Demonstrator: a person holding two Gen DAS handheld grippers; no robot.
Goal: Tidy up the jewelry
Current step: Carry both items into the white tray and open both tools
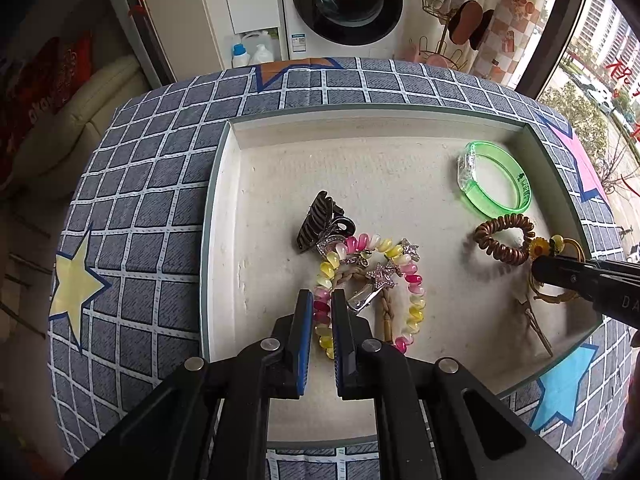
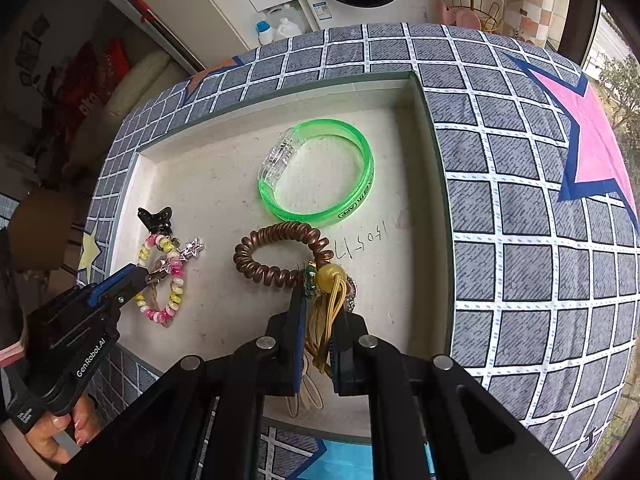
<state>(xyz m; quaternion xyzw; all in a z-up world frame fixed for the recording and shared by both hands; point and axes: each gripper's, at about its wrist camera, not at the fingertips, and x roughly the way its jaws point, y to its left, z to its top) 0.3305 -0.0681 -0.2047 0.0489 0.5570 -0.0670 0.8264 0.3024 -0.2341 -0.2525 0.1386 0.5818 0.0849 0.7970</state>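
Note:
A pink-and-yellow bead bracelet (image 1: 412, 280) (image 2: 176, 292) lies in a shallow white tray (image 1: 360, 128) (image 2: 208, 184), on top of a silver star hairpin (image 1: 382, 274) (image 2: 192, 248) and a braided cord. My left gripper (image 1: 322, 300) (image 2: 147, 276) points down at the bracelet's left side, shut on its beads. My right gripper (image 2: 320, 310) (image 1: 538, 270) is shut on the strands of a yellow cord hair tie (image 2: 332, 276) (image 1: 576, 248) with a yellow bead. This tie touches a brown spiral hair tie (image 2: 276, 256) (image 1: 504, 240).
A green translucent bangle (image 1: 496, 178) (image 2: 320, 172) lies at the tray's far right. A dark claw clip (image 1: 320, 220) (image 2: 156, 218) rests behind the bracelet. A pale rabbit-shaped clip (image 2: 308, 396) lies under my right gripper. The tray sits on a grey checked cloth with stars (image 1: 152, 200). A hand (image 2: 60, 432) grips the left tool.

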